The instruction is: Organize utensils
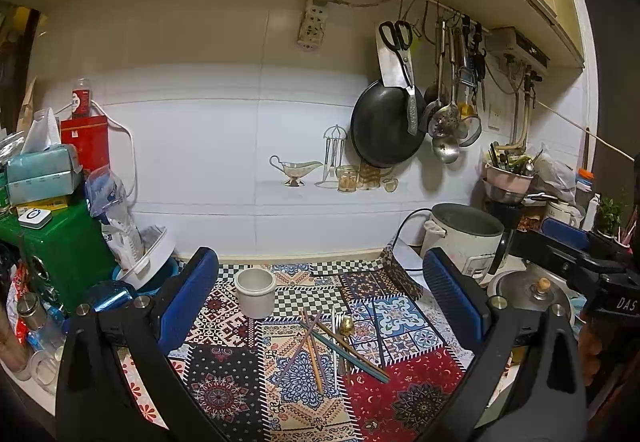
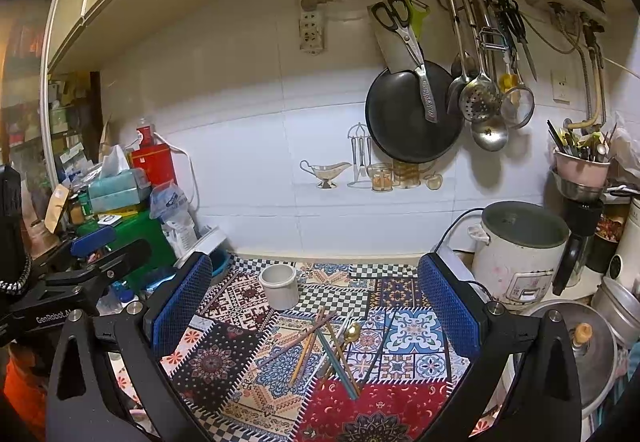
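Far left of counter: green box (image 1: 68, 250) stacked with tissue pack (image 1: 40, 172). Left gripper (image 1: 320, 298) held above patterned cloth (image 1: 224, 326), blue-padded fingers (image 1: 188, 302) spread wide, nothing between them. White ceramic cup (image 1: 255, 292) upright on cloth, empty-looking, left of centre. Just right and nearer: loose pile of chopsticks (image 1: 316, 350), crossed, with gold spoon (image 1: 346, 326) and pale fork among them. Right gripper (image 2: 316, 302) likewise above cloth, fingers (image 2: 448, 306) wide apart, unloaded. Rice cooker (image 1: 466, 238) at right, off the cloth.
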A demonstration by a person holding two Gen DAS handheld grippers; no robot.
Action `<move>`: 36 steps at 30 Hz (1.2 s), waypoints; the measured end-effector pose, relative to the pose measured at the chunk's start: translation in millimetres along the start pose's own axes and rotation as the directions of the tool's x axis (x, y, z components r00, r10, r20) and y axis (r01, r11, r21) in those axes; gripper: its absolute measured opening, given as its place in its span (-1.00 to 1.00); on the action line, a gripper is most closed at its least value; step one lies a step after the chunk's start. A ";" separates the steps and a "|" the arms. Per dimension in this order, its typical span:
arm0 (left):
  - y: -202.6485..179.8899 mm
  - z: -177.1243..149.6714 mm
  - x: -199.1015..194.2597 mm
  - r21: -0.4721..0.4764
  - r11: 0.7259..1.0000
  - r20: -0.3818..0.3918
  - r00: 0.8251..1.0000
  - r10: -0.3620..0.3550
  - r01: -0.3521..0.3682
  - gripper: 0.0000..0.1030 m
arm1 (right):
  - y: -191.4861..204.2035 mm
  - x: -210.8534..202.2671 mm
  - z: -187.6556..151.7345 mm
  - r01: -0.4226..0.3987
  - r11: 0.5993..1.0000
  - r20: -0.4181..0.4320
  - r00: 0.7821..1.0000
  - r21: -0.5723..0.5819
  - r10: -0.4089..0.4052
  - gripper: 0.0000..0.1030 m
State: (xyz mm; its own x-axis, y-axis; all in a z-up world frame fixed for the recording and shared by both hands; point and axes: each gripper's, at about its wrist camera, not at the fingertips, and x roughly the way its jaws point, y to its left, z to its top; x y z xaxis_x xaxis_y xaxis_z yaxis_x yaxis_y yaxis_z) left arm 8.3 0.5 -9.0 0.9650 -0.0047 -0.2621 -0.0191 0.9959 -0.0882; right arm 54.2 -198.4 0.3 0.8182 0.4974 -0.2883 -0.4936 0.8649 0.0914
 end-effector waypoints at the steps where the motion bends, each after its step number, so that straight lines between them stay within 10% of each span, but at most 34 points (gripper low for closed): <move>1: 1.1 0.5 1.1 -0.001 1.000 -0.001 1.000 0.001 -0.001 0.99 | -0.3 1.2 0.3 0.002 1.000 -0.001 1.000 0.001 -0.002 0.98; 16: 17.8 -12.6 49.4 -0.021 0.999 -0.069 0.997 0.031 -0.033 0.99 | -20.7 52.0 -17.9 0.052 0.999 -0.122 0.991 0.011 -0.050 0.98; 24: 33.7 -51.3 116.3 -0.027 0.998 -0.205 0.978 0.047 -0.054 0.99 | -47.3 118.6 -58.9 0.103 0.995 -0.335 0.938 0.014 -0.092 0.98; 36: 54.1 -133.0 238.0 -0.003 0.992 -0.498 0.860 0.109 -0.128 0.99 | -86.1 211.7 -119.3 0.153 0.988 -0.596 0.796 0.025 -0.108 0.95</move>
State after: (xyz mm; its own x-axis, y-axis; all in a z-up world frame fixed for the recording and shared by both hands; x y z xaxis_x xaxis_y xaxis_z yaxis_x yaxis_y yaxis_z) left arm 202.2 41.3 -204.0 0.6981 0.0597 -0.7135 -0.1429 0.9881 -0.0571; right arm 234.7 -175.6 -182.3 0.5290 0.2619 -0.8072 -0.3551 0.9322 0.0698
